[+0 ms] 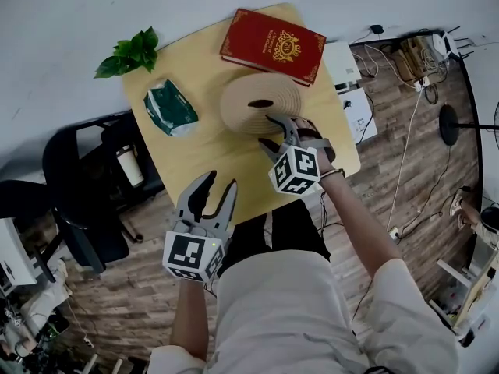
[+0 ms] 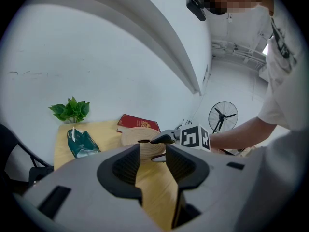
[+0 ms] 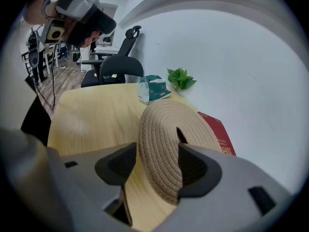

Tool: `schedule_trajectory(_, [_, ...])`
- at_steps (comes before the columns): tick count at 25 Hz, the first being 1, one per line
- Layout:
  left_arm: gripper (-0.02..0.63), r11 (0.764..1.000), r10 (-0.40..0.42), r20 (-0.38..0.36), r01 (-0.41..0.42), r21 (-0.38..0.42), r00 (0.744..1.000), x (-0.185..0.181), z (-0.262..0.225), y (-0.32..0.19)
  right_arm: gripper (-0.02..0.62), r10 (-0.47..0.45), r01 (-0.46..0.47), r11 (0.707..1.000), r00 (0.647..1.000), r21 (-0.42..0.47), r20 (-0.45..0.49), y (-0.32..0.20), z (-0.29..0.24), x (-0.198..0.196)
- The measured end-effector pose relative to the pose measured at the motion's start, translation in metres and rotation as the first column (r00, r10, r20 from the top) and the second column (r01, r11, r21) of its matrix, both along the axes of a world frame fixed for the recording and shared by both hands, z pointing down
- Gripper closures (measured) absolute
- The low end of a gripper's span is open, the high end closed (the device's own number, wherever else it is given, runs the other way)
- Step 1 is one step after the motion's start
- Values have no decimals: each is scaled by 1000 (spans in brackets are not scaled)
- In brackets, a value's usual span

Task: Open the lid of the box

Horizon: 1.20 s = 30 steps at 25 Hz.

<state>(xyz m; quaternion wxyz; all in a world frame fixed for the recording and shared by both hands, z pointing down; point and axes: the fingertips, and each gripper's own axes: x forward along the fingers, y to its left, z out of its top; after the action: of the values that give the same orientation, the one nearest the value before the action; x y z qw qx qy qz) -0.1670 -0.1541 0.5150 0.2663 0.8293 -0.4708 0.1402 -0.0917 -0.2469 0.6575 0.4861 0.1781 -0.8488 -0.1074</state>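
A round woven rope box with a flat coiled lid (image 1: 257, 102) stands on the wooden table (image 1: 204, 153); a dark slot handle marks the lid's middle. My right gripper (image 1: 272, 132) is open at the lid's near right edge, one finger over the lid and one beside it. In the right gripper view the lid (image 3: 166, 129) has its rim between the spread jaws of the right gripper (image 3: 156, 154), with no pad pressing on it. My left gripper (image 1: 219, 184) hangs open and empty over the table's near edge. From the left gripper view the left gripper (image 2: 153, 152) faces the box (image 2: 137, 136).
A red book (image 1: 273, 46) lies behind the box. A green tissue pack (image 1: 170, 108) and a small plant (image 1: 129, 52) sit on the table's left side. A black office chair (image 1: 84, 179) stands left of the table, and cables and a fan (image 1: 454, 123) are on the floor at right.
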Motion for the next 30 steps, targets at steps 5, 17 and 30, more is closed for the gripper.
schedule_trajectory(5, [460, 1000, 1, 2, -1, -2, 1000, -1, 0, 1, 341, -2, 2, 1000, 1000, -16, -12, 1, 7, 0])
schedule_trajectory(17, [460, 1000, -7, 2, 7, -7, 1000, -6, 1, 1, 361, 1, 0, 1000, 998, 12, -57, -4, 12, 3])
schedule_trajectory(30, [460, 1000, 1, -1, -1, 3, 1000, -7, -3, 0, 402, -25, 24, 1000, 997, -7, -72, 1, 9, 2])
